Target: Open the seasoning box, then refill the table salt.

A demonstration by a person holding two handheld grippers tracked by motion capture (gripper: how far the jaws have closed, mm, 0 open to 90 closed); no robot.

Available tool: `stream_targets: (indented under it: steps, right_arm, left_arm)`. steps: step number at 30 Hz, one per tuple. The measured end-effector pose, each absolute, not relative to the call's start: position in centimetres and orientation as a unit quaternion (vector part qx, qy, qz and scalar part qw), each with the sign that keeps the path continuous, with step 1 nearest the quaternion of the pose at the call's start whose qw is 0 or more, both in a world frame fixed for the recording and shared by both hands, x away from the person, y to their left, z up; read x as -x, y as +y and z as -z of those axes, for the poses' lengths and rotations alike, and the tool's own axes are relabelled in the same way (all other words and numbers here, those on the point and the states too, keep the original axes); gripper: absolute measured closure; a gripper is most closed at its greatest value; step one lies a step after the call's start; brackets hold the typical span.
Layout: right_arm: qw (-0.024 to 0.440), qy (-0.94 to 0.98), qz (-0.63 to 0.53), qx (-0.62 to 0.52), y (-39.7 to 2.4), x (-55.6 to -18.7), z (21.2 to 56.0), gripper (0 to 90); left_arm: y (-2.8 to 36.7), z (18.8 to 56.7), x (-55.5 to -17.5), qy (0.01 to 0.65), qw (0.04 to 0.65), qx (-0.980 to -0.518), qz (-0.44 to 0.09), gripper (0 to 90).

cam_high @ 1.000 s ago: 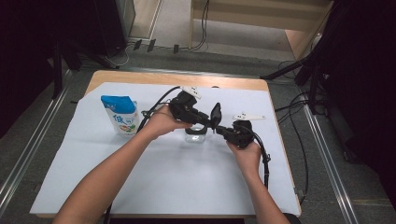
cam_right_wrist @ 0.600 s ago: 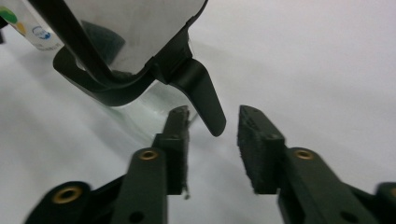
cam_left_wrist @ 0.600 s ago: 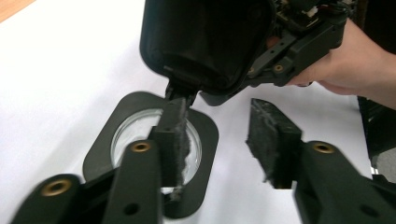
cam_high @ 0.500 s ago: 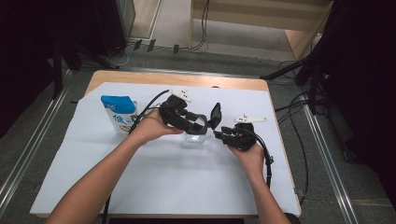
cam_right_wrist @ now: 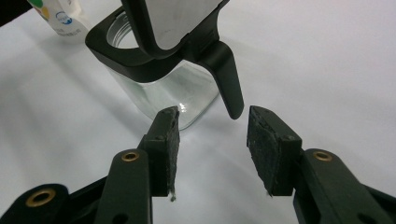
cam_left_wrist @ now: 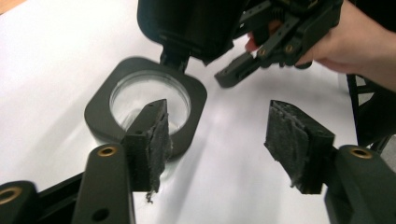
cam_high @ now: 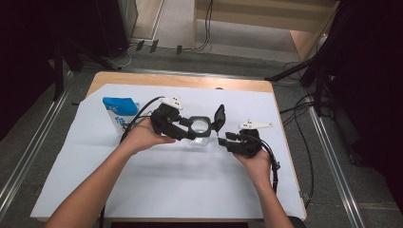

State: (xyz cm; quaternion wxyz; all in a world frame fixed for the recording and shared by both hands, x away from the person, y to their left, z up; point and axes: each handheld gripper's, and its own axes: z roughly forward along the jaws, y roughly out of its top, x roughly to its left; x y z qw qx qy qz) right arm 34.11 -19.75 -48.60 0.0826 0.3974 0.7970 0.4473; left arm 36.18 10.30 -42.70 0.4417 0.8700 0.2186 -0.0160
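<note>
Glass jar (cam_high: 199, 133), lid (cam_high: 219, 117) apparently up

Both forearms reach in from the near edge. The left gripper (cam_high: 183, 129) has just been opening — nothing between its pads. The right gripper (cam_high: 225, 140) — jaws likewise parted, gripping nothing — points toward the left one.

you've got a blue-and-white plastic pouch (cam_high: 115, 113) standing far left on the white sheet (cam_high: 166, 185) over the wooden table (cam_high: 190, 81); black cables (cam_high: 206, 28) on the floor beyond.
</note>
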Motion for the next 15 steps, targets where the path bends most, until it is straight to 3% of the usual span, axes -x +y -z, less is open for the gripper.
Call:
stream_targets:
  steps: [15]
  right_arm:
    - [0.098,0.796,-0.445,-0.398,-20.3,-33.7,48.7,56.4]
  left_arm:
    - [13.5,44.4,-34.0,0.237,0.43,-0.871,0.025,47.4]
